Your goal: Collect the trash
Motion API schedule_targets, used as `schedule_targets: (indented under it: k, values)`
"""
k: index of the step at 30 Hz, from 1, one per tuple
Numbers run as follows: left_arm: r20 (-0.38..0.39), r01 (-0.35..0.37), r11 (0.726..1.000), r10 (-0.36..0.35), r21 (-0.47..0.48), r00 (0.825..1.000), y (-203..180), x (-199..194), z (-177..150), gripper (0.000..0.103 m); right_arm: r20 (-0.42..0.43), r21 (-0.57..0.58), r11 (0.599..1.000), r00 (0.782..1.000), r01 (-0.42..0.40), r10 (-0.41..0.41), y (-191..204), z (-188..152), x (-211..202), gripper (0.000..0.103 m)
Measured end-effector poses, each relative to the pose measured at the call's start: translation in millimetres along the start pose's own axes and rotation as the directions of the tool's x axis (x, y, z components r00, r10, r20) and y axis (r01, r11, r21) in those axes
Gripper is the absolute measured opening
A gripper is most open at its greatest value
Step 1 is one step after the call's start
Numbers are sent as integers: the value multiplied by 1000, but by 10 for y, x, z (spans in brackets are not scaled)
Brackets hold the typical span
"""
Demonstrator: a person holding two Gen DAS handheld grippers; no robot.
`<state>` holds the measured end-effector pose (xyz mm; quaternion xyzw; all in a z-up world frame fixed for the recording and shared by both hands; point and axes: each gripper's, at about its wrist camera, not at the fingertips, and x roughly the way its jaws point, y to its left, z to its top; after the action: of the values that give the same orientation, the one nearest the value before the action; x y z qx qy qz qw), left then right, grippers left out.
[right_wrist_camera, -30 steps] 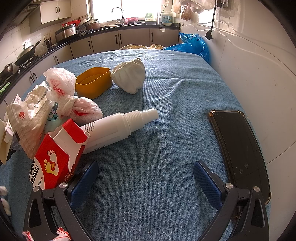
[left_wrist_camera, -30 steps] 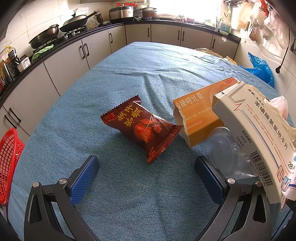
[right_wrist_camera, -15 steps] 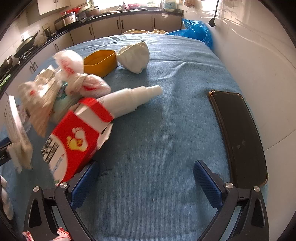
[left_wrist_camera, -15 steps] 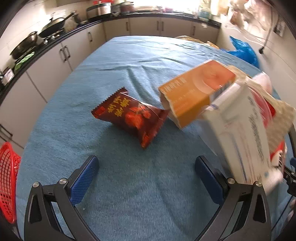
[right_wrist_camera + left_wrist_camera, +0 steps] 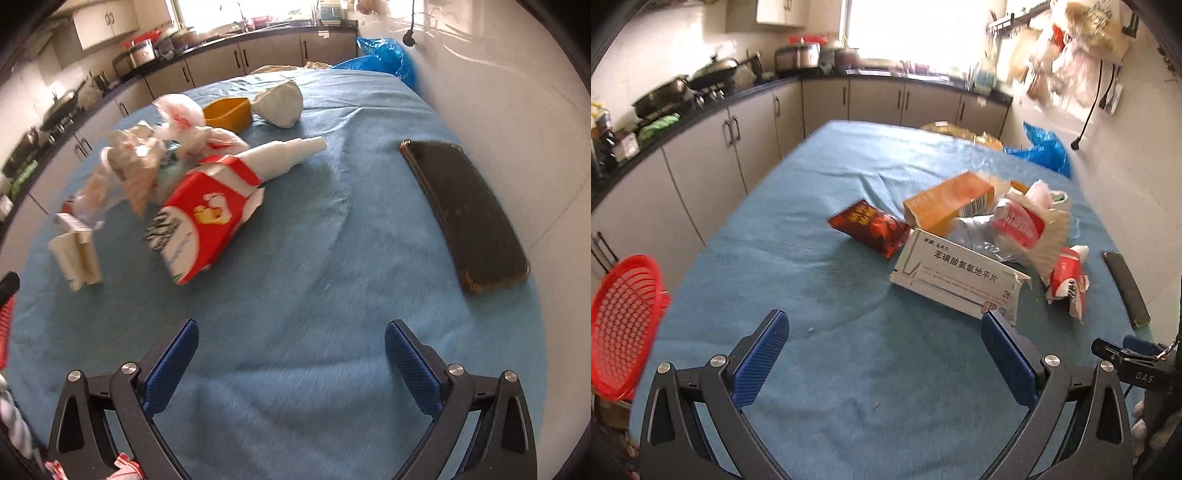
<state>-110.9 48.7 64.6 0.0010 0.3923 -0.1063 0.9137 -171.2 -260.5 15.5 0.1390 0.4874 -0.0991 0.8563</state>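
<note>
Progress: we judge it barely begun, nothing collected yet.
Trash: snack packet (image 5: 868, 229), white medicine box (image 5: 955, 277), orange box (image 5: 945, 204), red carton (image 5: 207, 221), spray bottle (image 5: 284, 157) all lie clustered on the counter (image 5: 820, 295).
Basket: red basket (image 5: 622, 325) at the counter's left edge; contents unclear.
Left gripper (image 5: 884, 338): fingers wide apart, holding nothing.
Right gripper (image 5: 291, 347): same, over bare cloth.

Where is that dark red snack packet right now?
In the left wrist view, the snack packet lies mid-table, just left of the orange box and white medicine box.
</note>
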Motion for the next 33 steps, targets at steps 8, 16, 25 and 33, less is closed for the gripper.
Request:
schedule_targets:
  k: [8,16,25,33]
  values:
    - [137,-61,998,64,-23,989,114,-539,-188,103,114,-8,1000,993,-13,14,193,-225,-378,101]
    - [285,-110,992,124,-66,950,170,-1060,-306,103,391,-80,997,920,16,17,495,-459,-1018,99]
    - [435,-188,976,218,-111,874,242,-1658,-496,103,498,-99,995,866,-2,51,627,-675,-1394,99]
    - [474,-191,972,232,-135,849,339,-2049,-705,103,518,-125,992,853,14,53,755,-916,-1649,99]
